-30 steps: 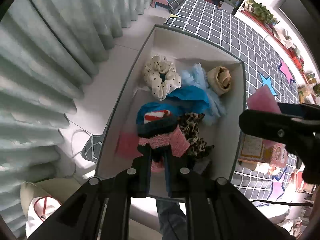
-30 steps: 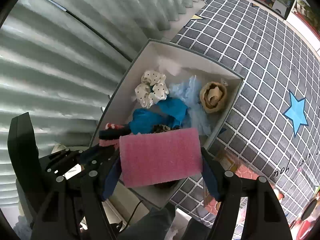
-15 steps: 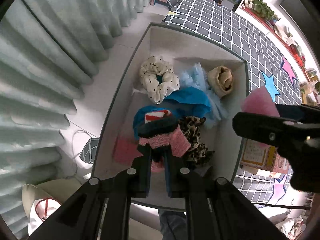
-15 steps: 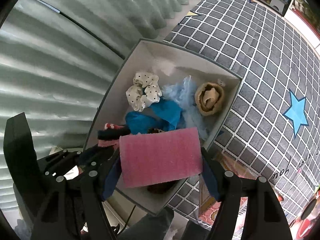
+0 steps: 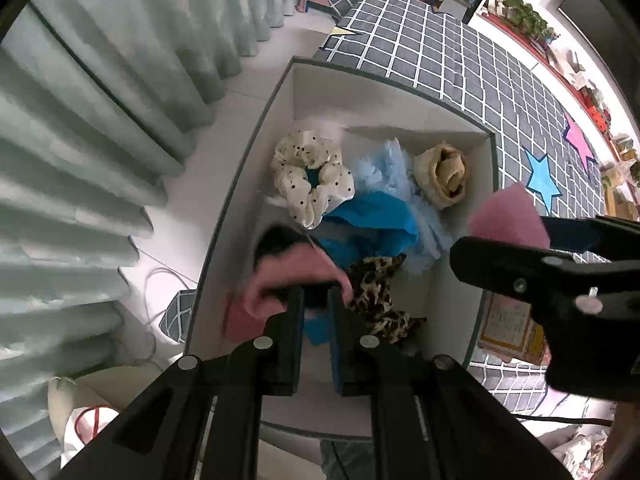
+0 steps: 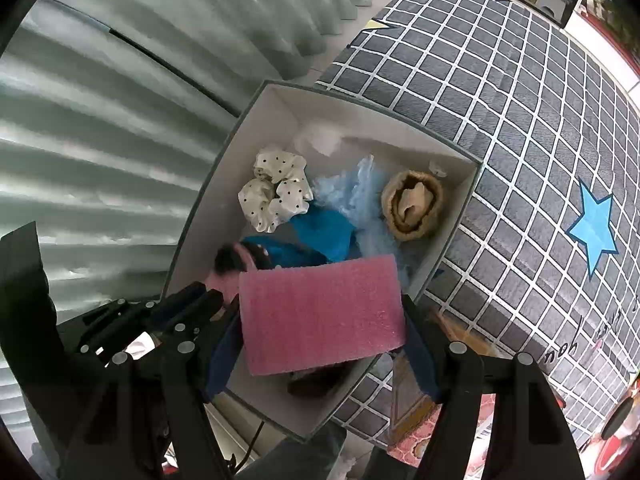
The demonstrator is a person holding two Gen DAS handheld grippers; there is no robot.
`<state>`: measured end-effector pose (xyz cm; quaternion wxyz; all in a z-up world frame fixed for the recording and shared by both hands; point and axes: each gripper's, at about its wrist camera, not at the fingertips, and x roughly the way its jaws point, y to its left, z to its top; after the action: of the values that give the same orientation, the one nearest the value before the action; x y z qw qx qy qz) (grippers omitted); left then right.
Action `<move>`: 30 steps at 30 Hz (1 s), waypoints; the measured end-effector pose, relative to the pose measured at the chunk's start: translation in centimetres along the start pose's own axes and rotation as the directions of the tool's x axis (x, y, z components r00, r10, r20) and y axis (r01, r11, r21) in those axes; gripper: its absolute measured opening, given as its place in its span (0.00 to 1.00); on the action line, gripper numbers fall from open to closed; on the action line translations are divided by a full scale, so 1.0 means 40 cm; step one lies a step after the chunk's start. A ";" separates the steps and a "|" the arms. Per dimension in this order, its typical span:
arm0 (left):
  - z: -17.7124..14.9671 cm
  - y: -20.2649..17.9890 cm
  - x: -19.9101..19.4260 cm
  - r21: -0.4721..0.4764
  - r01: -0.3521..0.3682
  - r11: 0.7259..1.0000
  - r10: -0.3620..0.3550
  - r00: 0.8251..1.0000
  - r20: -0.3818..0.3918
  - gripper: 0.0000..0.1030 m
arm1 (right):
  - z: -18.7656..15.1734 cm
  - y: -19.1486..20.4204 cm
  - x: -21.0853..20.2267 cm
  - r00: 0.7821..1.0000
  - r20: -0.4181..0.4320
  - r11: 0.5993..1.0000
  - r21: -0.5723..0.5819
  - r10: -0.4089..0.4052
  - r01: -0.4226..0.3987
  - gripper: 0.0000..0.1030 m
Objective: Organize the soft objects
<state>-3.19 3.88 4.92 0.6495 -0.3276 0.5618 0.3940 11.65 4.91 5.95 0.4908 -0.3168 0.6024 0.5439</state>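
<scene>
Tongs status: left tongs pinched pink-and-black fabric piece over white storage box; right tongs clamped pink foam sponge by its ends above box near corner. Sponge judged light, compressible; end grip suited. Fabric limp, drooped.

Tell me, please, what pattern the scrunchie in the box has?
The scrunchie is cream with black polka dots, clearest in the left wrist view.
</scene>
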 end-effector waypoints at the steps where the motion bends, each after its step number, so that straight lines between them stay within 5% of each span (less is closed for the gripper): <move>1: 0.003 -0.002 0.003 0.002 -0.001 1.000 0.001 1.000 -0.001 0.12 | 0.002 -0.001 0.002 1.000 0.000 1.000 0.000 -0.001 0.001 0.71; 9: 0.006 -0.003 0.015 -0.006 -0.001 1.000 0.001 1.000 -0.002 0.17 | 0.023 -0.005 0.019 1.000 -0.005 1.000 0.002 -0.005 0.005 0.71; 11: 0.003 -0.002 0.013 -0.009 0.000 1.000 0.000 1.000 -0.004 0.44 | 0.022 -0.005 0.017 1.000 -0.004 1.000 0.000 -0.001 0.001 0.71; 12: 0.001 -0.001 0.009 -0.009 -0.003 1.000 0.003 1.000 0.006 0.70 | 0.021 -0.006 0.016 1.000 -0.003 1.000 0.001 0.003 -0.003 0.72; 13: -0.001 0.000 0.004 -0.011 -0.007 1.000 0.007 1.000 0.019 0.83 | 0.021 -0.007 0.016 1.000 -0.002 1.000 0.003 0.004 -0.004 0.72; 16: -0.004 0.001 -0.007 -0.008 -0.027 1.000 0.028 0.999 0.038 0.85 | 0.020 -0.012 0.014 1.000 -0.001 1.000 0.009 0.003 -0.003 0.86; 23: -0.017 0.011 -0.015 -0.027 -0.044 0.999 0.045 0.998 0.037 0.94 | 0.010 -0.016 0.005 1.000 0.004 1.000 0.029 0.011 -0.011 0.88; 24: -0.021 0.015 -0.021 -0.039 -0.046 0.998 0.047 0.998 0.045 0.94 | 0.008 -0.017 0.003 1.000 0.005 0.999 0.031 0.014 -0.014 0.99; 30: -0.036 0.045 -0.031 -0.088 0.015 0.996 -0.013 1.000 0.017 0.94 | -0.011 -0.013 -0.018 0.999 0.035 1.000 0.018 0.008 -0.009 1.00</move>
<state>-5.55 3.30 5.97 0.6417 -0.3567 0.5363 0.4164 12.24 4.27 6.42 0.5017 -0.3002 0.6001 0.5459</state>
